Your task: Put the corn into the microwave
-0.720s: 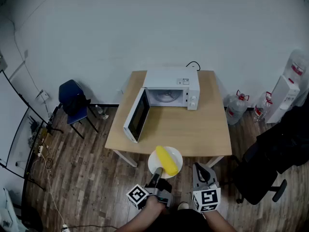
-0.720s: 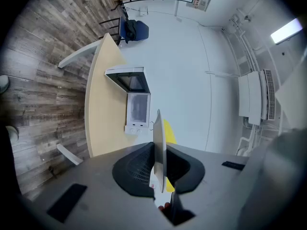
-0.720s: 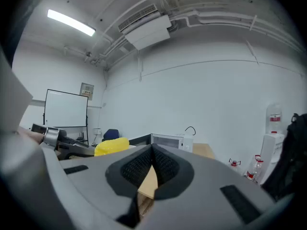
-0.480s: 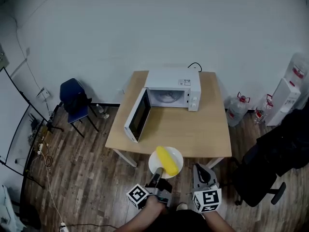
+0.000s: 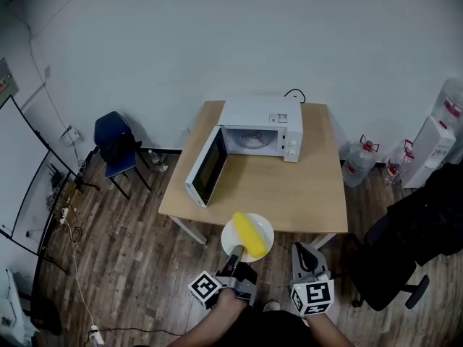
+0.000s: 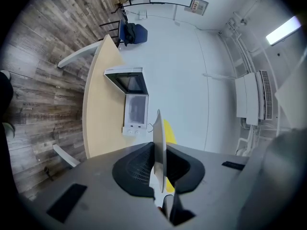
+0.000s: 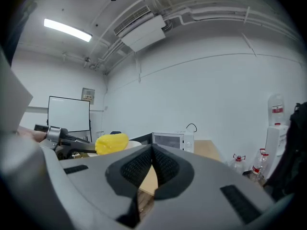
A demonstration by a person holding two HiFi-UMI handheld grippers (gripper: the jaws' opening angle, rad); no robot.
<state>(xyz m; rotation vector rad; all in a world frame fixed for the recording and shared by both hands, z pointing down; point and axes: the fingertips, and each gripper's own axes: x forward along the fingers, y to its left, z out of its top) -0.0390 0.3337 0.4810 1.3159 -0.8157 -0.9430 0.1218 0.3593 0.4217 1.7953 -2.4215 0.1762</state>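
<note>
A yellow corn cob (image 5: 249,235) lies on a white plate (image 5: 233,231) held level in front of the table's near edge. My left gripper (image 5: 235,254) is shut on the plate's near rim; in the left gripper view the plate (image 6: 159,147) stands edge-on between the pads with the corn (image 6: 170,132) behind it. My right gripper (image 5: 303,255) is shut on nothing, to the right of the plate. The white microwave (image 5: 260,129) sits at the table's far side, its door (image 5: 205,168) swung open to the left. In the right gripper view the corn (image 7: 111,143) shows at left and the microwave (image 7: 169,140) ahead.
The wooden table (image 5: 289,194) is bare in front of the microwave. A blue chair (image 5: 116,142) stands to the left, water bottles (image 5: 359,160) and a dispenser (image 5: 428,148) to the right, and a black office chair (image 5: 394,255) at the near right.
The plate with the corn has edged slightly toward the table, still in my left gripper. The view has shifted a little. The right gripper keeps its place beside it.
</note>
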